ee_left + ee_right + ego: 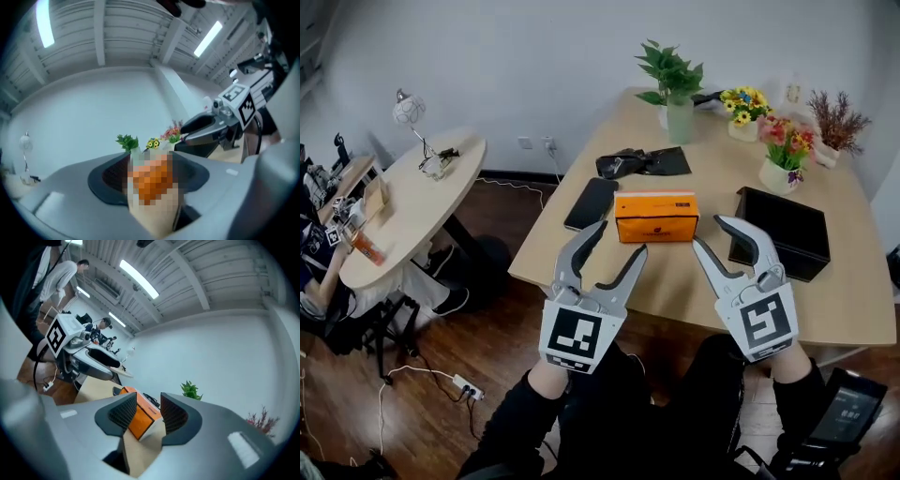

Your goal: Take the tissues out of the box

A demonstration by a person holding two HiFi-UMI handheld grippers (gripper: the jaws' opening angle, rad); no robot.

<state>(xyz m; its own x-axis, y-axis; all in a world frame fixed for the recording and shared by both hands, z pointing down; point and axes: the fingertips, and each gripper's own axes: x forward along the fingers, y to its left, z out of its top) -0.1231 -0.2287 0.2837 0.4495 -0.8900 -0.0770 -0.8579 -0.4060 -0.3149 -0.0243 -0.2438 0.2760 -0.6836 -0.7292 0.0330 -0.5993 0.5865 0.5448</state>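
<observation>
On the wooden worktop (694,291) a black phone (591,203) lies just left of the orange tissue box (656,217). A black tray (783,231) is near on the right. A dark crumpled cloth (642,162) and pots of plants (678,98) are behind. The box lies flat near the front edge, its long axis going left to right, one long side facing the person. The left gripper (619,239) and right gripper (711,232) hang before it, one at each end. The jaws of both are partly open and hold nothing.
</observation>
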